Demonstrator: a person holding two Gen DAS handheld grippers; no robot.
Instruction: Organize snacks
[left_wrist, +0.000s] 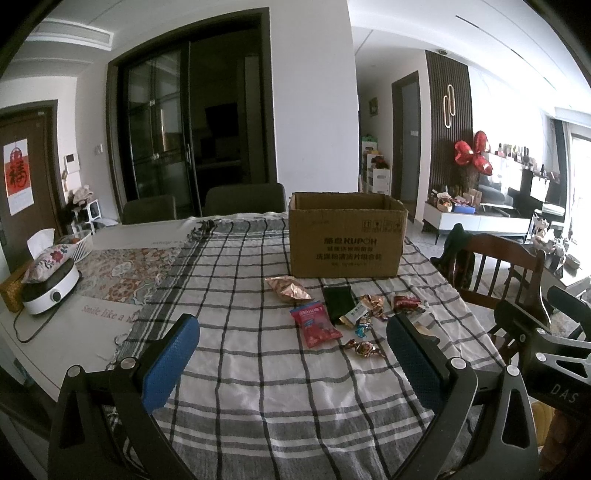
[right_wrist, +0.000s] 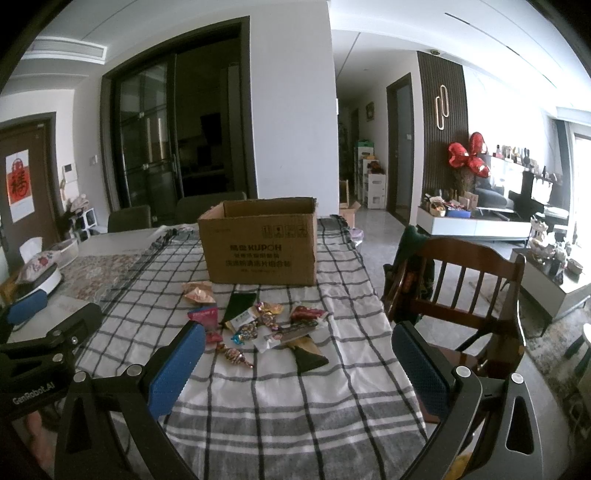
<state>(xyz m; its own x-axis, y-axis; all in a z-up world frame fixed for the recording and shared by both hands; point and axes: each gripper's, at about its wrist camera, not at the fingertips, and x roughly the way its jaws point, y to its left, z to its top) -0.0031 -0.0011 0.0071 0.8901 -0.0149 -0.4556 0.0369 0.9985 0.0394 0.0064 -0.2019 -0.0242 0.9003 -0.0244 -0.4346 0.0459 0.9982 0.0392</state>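
Observation:
An open cardboard box (left_wrist: 345, 236) stands on the checked tablecloth (left_wrist: 258, 369); it also shows in the right wrist view (right_wrist: 260, 245). In front of it lies a loose pile of snacks: a red packet (left_wrist: 314, 324), a gold packet (left_wrist: 288, 288), a dark green packet (left_wrist: 338, 303) and several wrapped candies (left_wrist: 364, 348). The pile (right_wrist: 258, 325) sits ahead of both grippers. My left gripper (left_wrist: 291, 354) is open and empty, short of the snacks. My right gripper (right_wrist: 299, 363) is open and empty, near the pile.
A white appliance (left_wrist: 50, 291) with a tissue pouch on it stands at the table's left. A wooden chair (right_wrist: 465, 295) stands at the table's right edge. Two dark chairs (left_wrist: 243, 201) are behind the table.

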